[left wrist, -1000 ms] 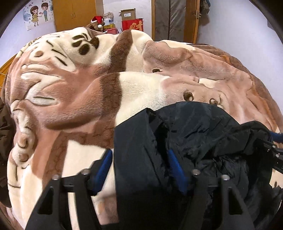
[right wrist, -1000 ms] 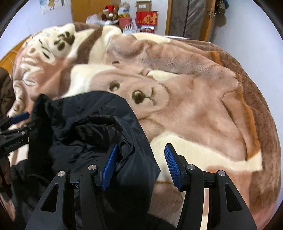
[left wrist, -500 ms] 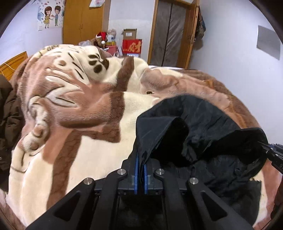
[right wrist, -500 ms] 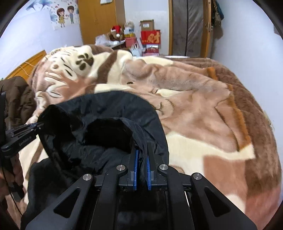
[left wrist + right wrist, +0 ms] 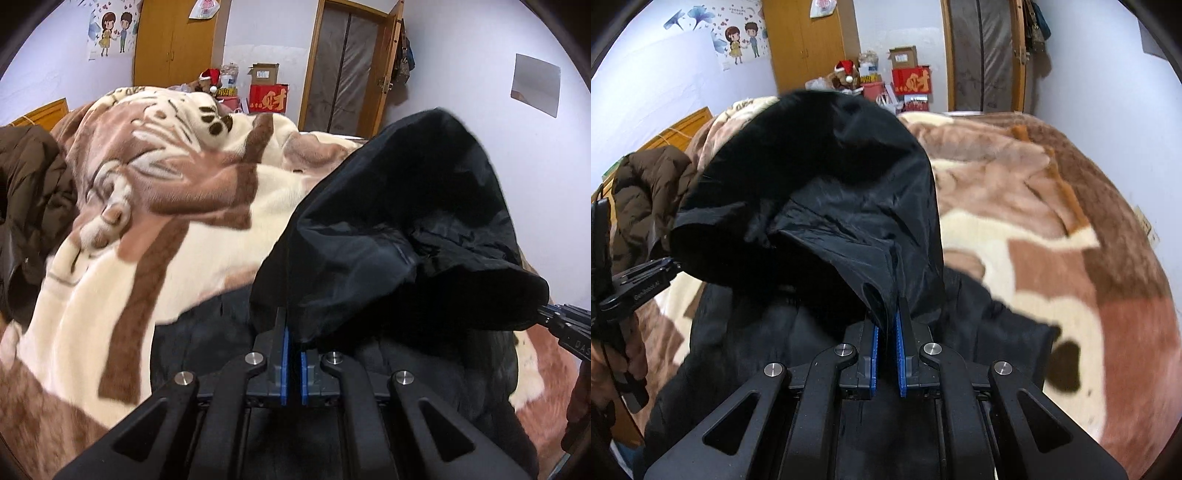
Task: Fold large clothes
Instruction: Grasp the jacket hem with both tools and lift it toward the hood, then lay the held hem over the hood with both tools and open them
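Lower body of black hooded nylon jacket (image 5: 399, 229) hidden beneath both tools; sleeves not distinguishable in the dark folds. Blanket print blurred at right edge of right wrist view. Left gripper (image 5: 292, 332) jaws pressed together, clamped on hood edge fabric. Right gripper (image 5: 886, 325) jaws nearly together, clamped on the opposite hood edge. Hood lifted and spread between the two, rest of jacket lying on brown-and-cream plush animal-print blanket (image 5: 155, 206). Brown puffer coat (image 5: 646, 184) heaped at blanket's left.
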Motion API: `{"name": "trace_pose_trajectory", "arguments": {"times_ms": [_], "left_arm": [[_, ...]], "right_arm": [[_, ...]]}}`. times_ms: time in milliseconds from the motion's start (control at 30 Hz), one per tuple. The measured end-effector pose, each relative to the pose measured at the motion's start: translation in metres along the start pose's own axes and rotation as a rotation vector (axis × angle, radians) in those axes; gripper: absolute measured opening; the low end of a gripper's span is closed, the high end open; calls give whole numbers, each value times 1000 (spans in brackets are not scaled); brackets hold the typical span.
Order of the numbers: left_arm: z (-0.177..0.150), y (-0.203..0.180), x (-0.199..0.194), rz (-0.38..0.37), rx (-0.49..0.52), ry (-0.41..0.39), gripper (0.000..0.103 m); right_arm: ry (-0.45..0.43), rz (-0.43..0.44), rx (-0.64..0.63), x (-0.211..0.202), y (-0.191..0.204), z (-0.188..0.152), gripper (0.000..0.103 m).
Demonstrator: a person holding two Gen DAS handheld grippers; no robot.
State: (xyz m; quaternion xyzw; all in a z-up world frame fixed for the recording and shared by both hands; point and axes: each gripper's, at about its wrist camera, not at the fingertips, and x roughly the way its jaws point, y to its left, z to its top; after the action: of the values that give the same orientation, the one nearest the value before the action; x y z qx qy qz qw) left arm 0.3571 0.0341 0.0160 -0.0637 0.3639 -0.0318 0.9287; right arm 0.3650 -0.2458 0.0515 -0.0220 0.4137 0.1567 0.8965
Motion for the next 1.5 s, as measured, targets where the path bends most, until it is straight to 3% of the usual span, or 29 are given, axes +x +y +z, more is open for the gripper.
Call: {"name": "trace_pose_trajectory", "arguments": {"times_ms": [500,633,700,767,800,900,1033,1167,1300,1500], "left_arm": [[-75,15,-4,18,-19,98,9],[-96,27,-5,18,-58,154,14],[-107,35,-11,17,-83,173,14],[-116,43,-19,12,-114,183,14],[-119,46,-23,13,-122,184,14],[-117,52,-37,11,-143,165,14],[-86,37,-52,-41,-128,90,14],[-67,9,-47,-105,-78,49,25],[-79,-10,-16,-144,-56,124,25],[-127,-12,26,-94,-37,251,25]], "right_arm": [[158,10,49,26,-10,-83,11],[207,22,60,29,-13,-99,19],[209,38,76,24,-17,-108,29],[215,55,100,18,-23,-116,47],[217,64,116,14,-27,-118,48],[207,67,142,-1,-34,-119,48],[106,97,146,-23,-25,-91,48],[27,136,102,-25,3,-60,48],[63,139,72,9,24,-62,48],[176,106,101,59,24,-105,42]]}}
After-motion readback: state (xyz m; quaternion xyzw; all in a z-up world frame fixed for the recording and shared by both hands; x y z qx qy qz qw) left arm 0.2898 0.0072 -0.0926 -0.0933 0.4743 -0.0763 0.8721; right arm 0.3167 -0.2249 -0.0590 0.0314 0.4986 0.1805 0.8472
